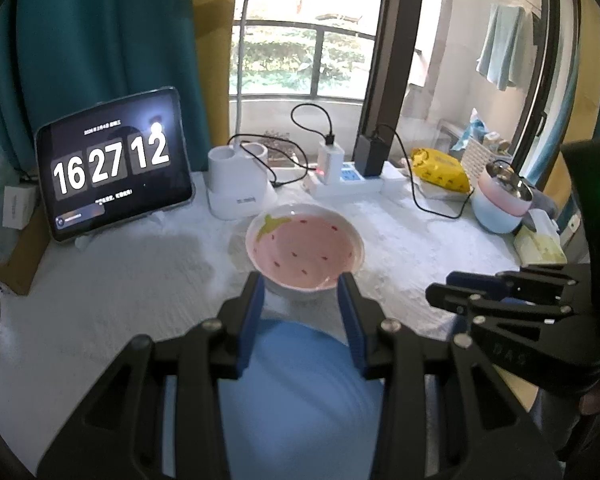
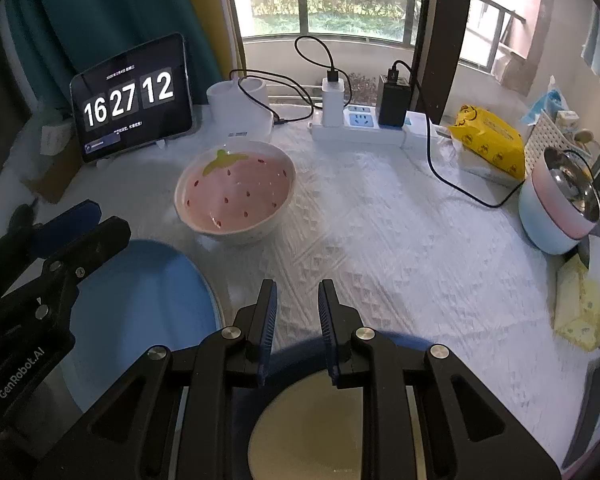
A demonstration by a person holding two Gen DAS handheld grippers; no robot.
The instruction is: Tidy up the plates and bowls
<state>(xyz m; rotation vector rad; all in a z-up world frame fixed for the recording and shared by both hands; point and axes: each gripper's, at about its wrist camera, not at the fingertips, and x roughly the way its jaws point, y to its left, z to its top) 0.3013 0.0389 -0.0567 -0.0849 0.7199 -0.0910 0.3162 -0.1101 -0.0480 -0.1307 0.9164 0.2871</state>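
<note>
Surface: white textured cloth (image 2: 380, 240) over the table, filling the lower and middle of both views; room beyond: teal curtain (image 1: 100, 40) upper left, window (image 2: 332, 0) with green hedge at top centre, dark door frame to the right

Left gripper (image 1: 302, 288), bottom centre of the left wrist view: blue-padded jaws partly apart; a blue plate (image 1: 300, 392) lies blurred below and between them, and whether the pads press its rim I cannot tell; the same gripper appears at the left edge of the right wrist view above that plate, marked "GenRobot.AI"

Right gripper (image 2: 298, 296), bottom centre of the right wrist view: jaws a little apart, nothing between the tips; below them a dark-rimmed cream dish (image 2: 320, 432), held or not I cannot tell; its side in the left wrist view bears faint letters, seemingly "DAS"

Middle: pink strawberry bowl (image 2: 236, 196), white rim, green leaf and red seeds inside, standing upright on the cloth just past the blue plate

Right side: pink-and-blue pot (image 2: 556, 212) with steel interior; pale yellow tissue pack (image 2: 580, 312) just nearer; yellow packet (image 2: 488, 140) farther back

Rear: tablet (image 2: 132, 96) propped at upper left, reading "16 27 12", small text too fine to read; white lamp base (image 2: 244, 112) beside it; white power strip (image 2: 360, 128) with a white charger and a black adapter, black cables trailing
</note>
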